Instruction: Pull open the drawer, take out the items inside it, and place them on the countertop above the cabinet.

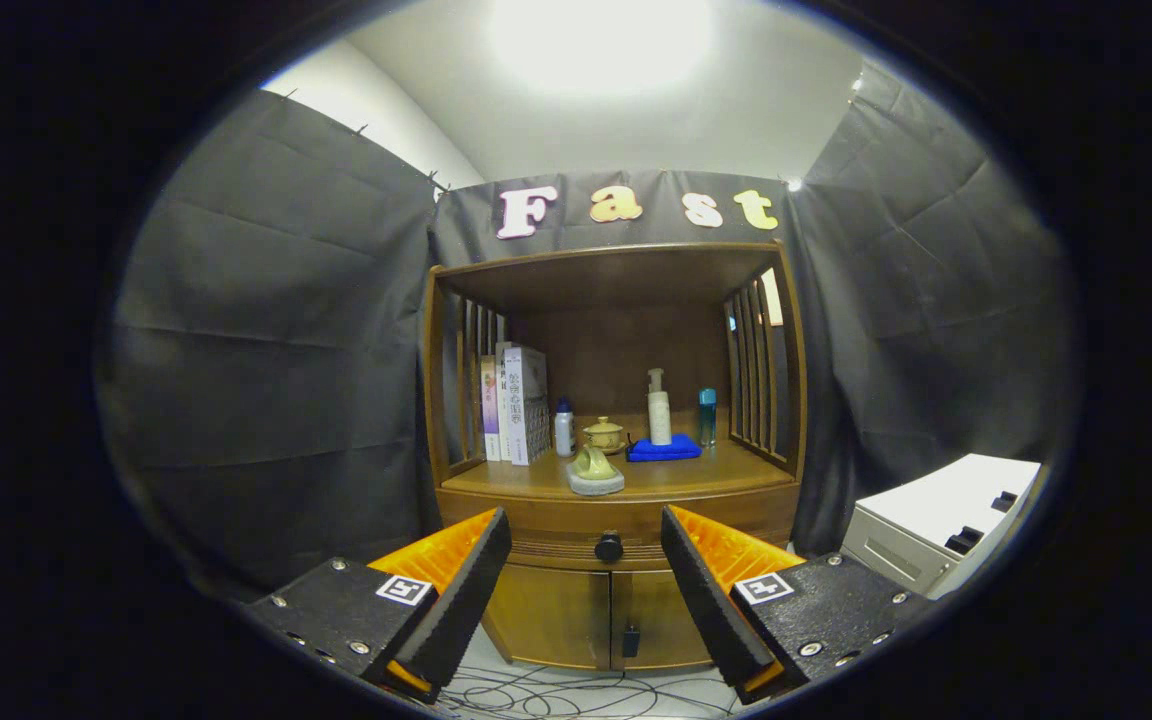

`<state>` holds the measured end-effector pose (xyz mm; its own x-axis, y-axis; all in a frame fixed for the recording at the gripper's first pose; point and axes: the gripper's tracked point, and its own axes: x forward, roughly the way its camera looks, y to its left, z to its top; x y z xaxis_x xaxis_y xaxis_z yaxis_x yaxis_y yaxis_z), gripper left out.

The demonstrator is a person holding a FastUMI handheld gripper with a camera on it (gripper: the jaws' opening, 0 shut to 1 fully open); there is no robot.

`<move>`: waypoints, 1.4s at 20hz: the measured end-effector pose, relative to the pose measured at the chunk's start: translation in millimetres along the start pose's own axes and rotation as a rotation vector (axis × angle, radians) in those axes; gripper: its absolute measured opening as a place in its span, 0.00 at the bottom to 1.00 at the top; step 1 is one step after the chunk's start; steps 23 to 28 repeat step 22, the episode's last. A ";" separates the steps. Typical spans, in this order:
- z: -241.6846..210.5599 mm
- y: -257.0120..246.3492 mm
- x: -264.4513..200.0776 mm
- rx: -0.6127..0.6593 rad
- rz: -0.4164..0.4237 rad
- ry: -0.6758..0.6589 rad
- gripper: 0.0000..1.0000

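Note:
A wooden cabinet [636,610] stands straight ahead against the black cloth wall. Its drawer [556,532] is closed, with a round dark knob [608,547] at its middle. My gripper [586,530] is open, some way back from the cabinet, and the knob lies in line between the two fingertips, beyond them. Nothing is between the fingers. The countertop [676,480] above the drawer carries a pale green object on a grey base [594,470] near its front edge. The drawer's contents are hidden.
On the countertop further back stand several books [516,405], a small white bottle [563,428], a yellow lidded cup [603,434], a pump bottle [658,410] on a blue cloth [664,450] and a teal bottle [707,415]. A white box [936,525] sits right. Cables [576,690] lie on the floor.

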<state>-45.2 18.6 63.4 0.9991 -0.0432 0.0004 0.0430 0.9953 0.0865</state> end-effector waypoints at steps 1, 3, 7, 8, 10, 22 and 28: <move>0.1 2.0 0.0 -0.016 0.002 -0.003 0.94; -2.1 5.0 -0.2 -0.032 0.003 -0.001 0.94; 5.0 7.8 -0.3 -0.022 0.007 -0.014 0.95; 6.1 7.2 -1.4 -0.019 0.005 -0.015 0.94; 5.6 6.2 0.7 -0.011 0.006 -0.011 0.94; 5.4 7.8 5.6 -0.022 0.037 -0.010 0.95; 5.4 7.8 5.6 -0.022 0.037 -0.010 0.95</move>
